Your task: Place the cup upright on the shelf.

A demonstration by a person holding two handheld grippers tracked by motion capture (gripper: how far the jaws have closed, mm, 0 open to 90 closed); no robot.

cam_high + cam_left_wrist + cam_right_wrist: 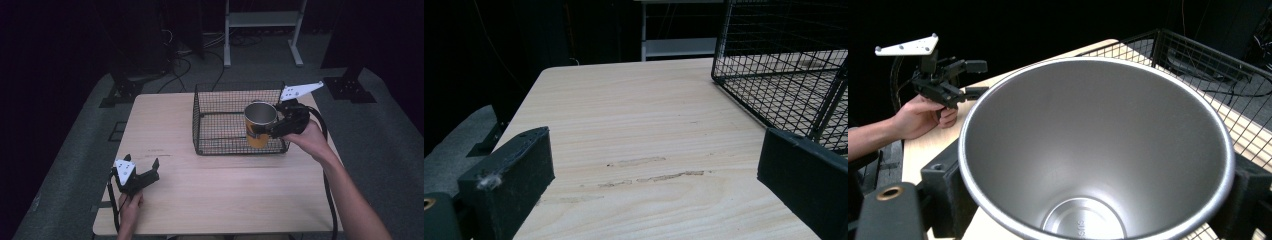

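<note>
While the right gripper [267, 131] clamps it between both jaws, the yellow cup [260, 125] with its steel lining hangs upright, right of centre in the high view, over the near right part of the wire basket [220, 120]. Whether its base touches the basket floor I cannot tell. In the right gripper view the cup's open mouth [1098, 150] sits at centre frame, a black jaw pressed on either side of it. Lower left in the high view, the left gripper [142, 170] rests on the wooden table [210, 190], well apart from the basket, its jaws spread wide with nothing between them.
</note>
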